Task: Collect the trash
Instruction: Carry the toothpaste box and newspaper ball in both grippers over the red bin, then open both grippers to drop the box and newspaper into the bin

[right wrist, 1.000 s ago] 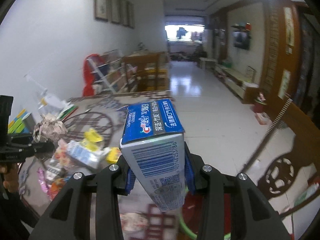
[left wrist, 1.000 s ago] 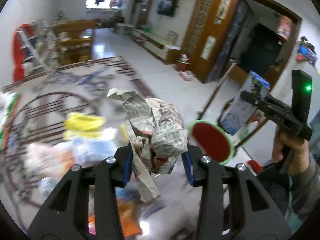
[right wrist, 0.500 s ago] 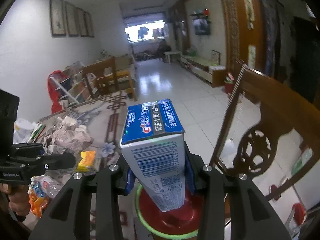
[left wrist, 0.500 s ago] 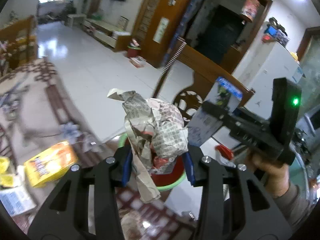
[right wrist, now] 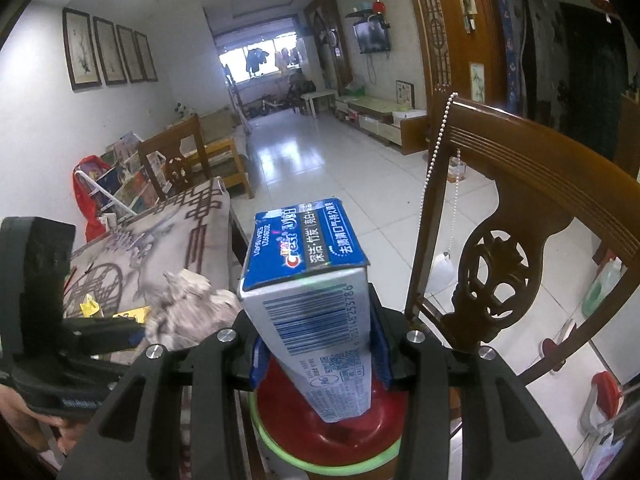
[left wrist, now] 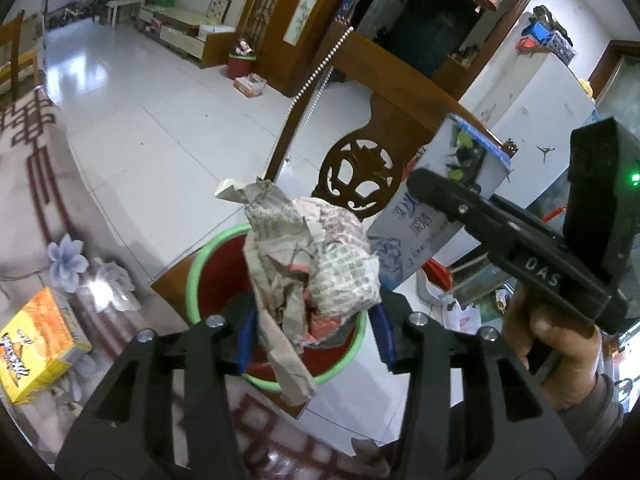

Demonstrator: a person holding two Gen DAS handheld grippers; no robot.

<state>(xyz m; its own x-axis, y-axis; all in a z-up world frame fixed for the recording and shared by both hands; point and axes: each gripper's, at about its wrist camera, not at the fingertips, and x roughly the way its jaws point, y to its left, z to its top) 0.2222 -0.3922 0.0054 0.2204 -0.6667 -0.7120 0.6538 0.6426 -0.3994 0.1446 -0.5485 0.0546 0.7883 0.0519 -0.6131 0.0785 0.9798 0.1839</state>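
Observation:
My left gripper (left wrist: 314,336) is shut on a crumpled newspaper ball (left wrist: 316,264) and holds it above a red bin with a green rim (left wrist: 216,276). My right gripper (right wrist: 318,354) is shut on a blue and white toothpaste box (right wrist: 312,280), held over the same bin (right wrist: 320,440). The right gripper with its box (left wrist: 440,200) shows at the right in the left wrist view. The left gripper with the newspaper ball (right wrist: 188,312) shows at the left in the right wrist view.
A carved wooden chair (right wrist: 504,240) stands just beyond the bin, with a bead chain (right wrist: 436,148) hanging from it. The table with a patterned cloth (right wrist: 160,240) lies to the left, with a yellow box (left wrist: 36,344) near its edge.
Both grippers have swung from over the littered table to over the red bin beside the chair, each still holding its item. The two grippers have come closer together.

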